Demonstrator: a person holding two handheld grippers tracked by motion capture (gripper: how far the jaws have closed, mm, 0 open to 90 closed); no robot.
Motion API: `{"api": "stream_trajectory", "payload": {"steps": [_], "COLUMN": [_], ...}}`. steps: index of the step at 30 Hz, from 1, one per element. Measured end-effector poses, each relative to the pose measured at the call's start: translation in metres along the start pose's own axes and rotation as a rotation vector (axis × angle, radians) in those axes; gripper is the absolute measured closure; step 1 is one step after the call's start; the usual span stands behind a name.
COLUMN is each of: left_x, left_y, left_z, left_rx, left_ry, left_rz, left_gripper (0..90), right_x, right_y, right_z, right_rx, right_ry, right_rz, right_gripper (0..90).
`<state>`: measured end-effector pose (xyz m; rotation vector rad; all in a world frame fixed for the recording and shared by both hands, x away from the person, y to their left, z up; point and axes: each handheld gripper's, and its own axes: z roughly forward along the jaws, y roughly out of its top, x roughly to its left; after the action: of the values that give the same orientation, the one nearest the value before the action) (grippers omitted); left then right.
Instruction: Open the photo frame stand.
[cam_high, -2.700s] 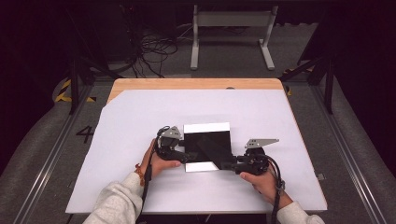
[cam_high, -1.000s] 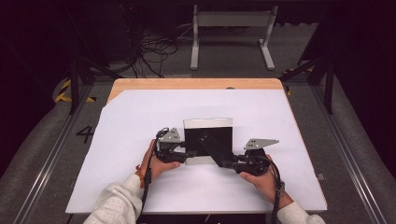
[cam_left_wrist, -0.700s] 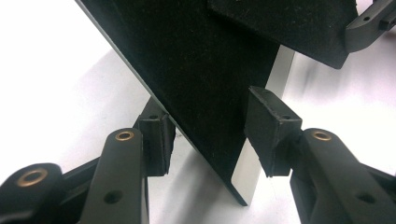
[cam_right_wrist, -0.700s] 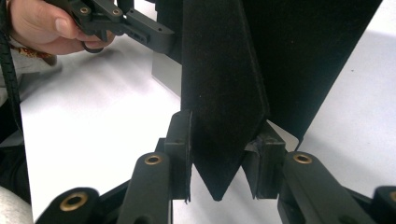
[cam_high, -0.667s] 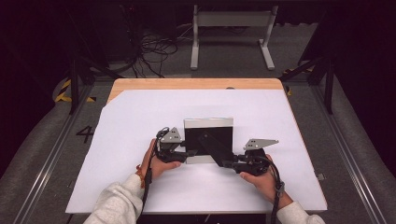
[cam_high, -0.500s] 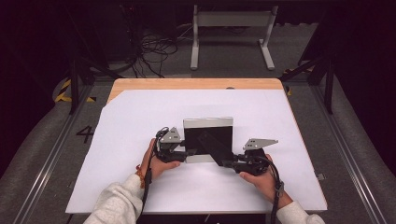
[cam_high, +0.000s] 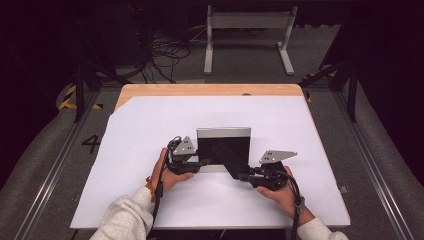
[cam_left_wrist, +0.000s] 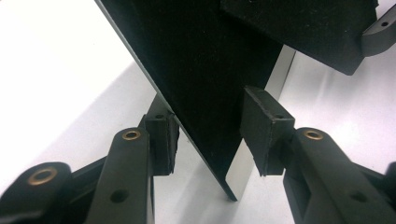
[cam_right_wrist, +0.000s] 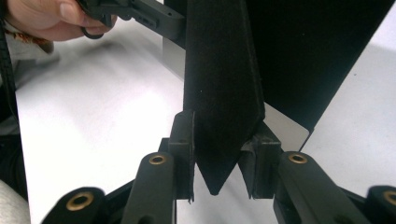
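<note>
The picture frame (cam_high: 223, 148) stands between both grippers: right gripper (cam_right_wrist: 219, 154) clamps its black stand (cam_right_wrist: 222, 93); left gripper (cam_left_wrist: 205, 135) straddles its edge, jaws apart.

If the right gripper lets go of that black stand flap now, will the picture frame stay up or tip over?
Probably tippy: the picture frame stands near upright on one thin edge on the white table cover. The black stand flap looks thin and hinged, so it may swing. The right gripper pinches its tip; the left gripper straddles the frame edge, loosely.
</note>
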<state>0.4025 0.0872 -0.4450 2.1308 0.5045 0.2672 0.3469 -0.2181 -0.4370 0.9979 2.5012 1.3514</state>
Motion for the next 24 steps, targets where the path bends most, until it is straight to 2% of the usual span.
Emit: {"api": "stream_trajectory", "payload": {"steps": [4, 9, 12, 14, 16, 19, 24], "left_x": [-0.002, -0.002, -0.001, -0.001, -0.002, -0.004, -0.005], "left_y": [0.000, 0.000, -0.001, -0.002, -0.003, -0.005, -0.011], "left_z": [-0.001, -0.002, -0.002, -0.001, 0.000, 0.005, 0.014], "left_rx": [0.001, -0.002, -0.008, -0.011, 0.002, 0.031, 0.095], "left_ry": [0.014, 0.011, -0.001, -0.025, -0.037, -0.056, -0.072], "left_rz": [0.010, 0.014, 0.009, 0.007, 0.010, 0.018, 0.043], "left_gripper": [59.1, 59.9, 60.4, 58.2, 52.0, 48.2, 50.5], "right_x": [0.002, 0.002, 0.002, 0.002, 0.003, 0.004, 0.005], "right_y": [0.002, 0.002, 0.001, 0.001, 0.000, 0.000, -0.001], "right_z": [-0.002, -0.003, -0.003, -0.003, -0.003, -0.003, -0.003], "right_rx": [-0.012, -0.011, -0.009, -0.007, -0.005, 0.004, 0.012], "right_ry": [-0.008, -0.009, -0.008, -0.007, -0.005, -0.004, -0.005], "right_rz": [-0.009, -0.012, -0.012, -0.014, -0.018, -0.028, -0.047], "right_gripper": [68.1, 69.0, 69.7, 70.2, 70.4, 70.6, 71.2]}}
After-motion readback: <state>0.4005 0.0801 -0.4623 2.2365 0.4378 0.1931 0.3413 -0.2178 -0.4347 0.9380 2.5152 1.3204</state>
